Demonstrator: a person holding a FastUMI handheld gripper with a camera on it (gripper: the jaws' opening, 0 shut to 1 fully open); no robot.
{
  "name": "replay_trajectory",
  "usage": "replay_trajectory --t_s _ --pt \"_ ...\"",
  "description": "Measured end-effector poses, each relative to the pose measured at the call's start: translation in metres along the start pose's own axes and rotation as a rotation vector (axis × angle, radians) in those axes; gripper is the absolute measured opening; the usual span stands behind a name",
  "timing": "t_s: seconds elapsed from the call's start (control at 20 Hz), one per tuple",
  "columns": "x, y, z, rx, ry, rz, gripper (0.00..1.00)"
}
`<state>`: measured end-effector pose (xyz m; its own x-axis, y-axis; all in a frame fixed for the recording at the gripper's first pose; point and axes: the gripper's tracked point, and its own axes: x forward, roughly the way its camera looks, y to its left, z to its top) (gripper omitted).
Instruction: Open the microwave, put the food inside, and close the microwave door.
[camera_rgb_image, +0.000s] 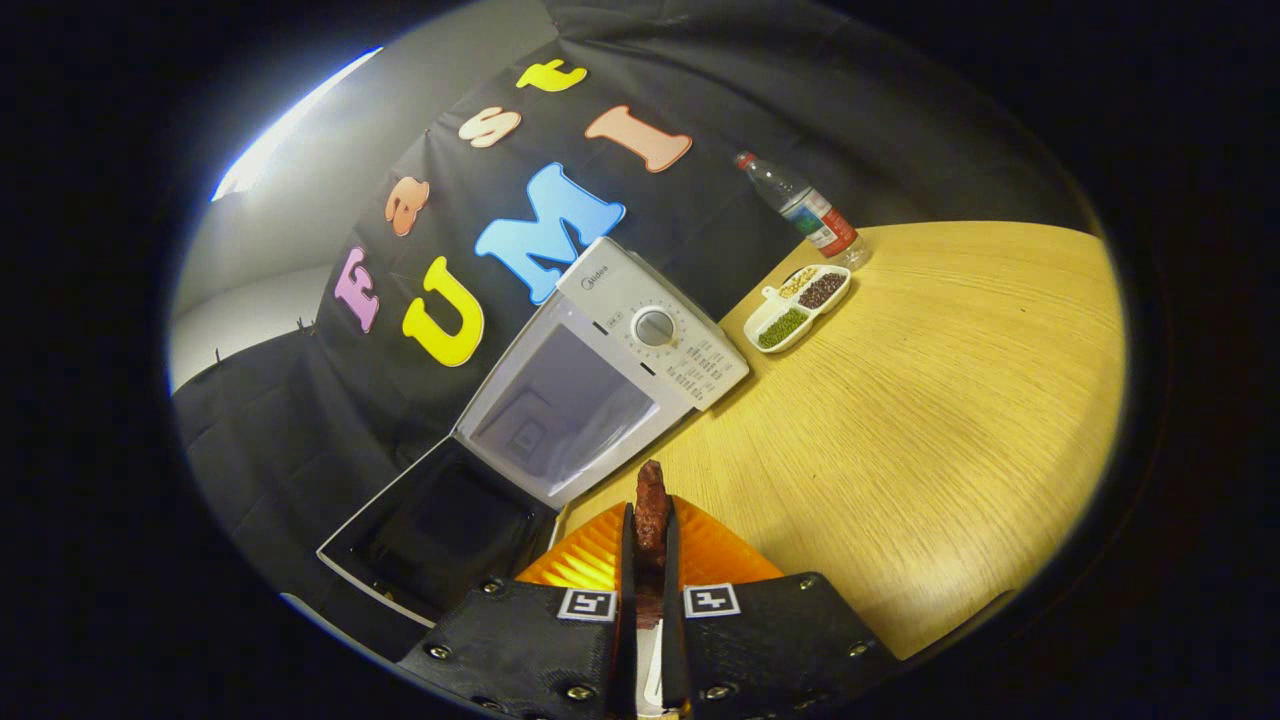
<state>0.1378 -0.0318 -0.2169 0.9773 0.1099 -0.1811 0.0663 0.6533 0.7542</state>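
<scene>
A white microwave (610, 370) stands on the wooden table (900, 420) with its door (440, 530) swung wide open, so the pale cavity (560, 415) shows. My gripper (650, 545) is shut on a reddish-brown piece of food (651, 505), which sticks up between the fingers. Under the fingers lies an orange plate (600, 555). The food sits a short way in front of the microwave's opening, and the whole view is tilted.
A white divided dish (800, 308) with green, dark and yellowish fillings lies to the right of the microwave. Beyond the dish stands a plastic water bottle (805, 210) with a red label. The table stretches wide to the right.
</scene>
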Motion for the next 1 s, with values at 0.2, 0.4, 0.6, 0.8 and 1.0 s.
replay_trajectory --t_s 0.2,0.4,0.6,0.8,1.0 --pt "0.003 0.022 0.013 -0.02 -0.003 0.03 0.1" --pt "0.018 0.041 0.019 -0.051 0.003 0.04 0.1" --pt "0.041 0.061 0.014 -0.076 0.011 0.047 0.1" --pt "0.073 0.084 0.007 -0.102 0.015 0.054 0.1" --pt "0.112 0.107 0.0 -0.142 0.01 0.062 0.1"
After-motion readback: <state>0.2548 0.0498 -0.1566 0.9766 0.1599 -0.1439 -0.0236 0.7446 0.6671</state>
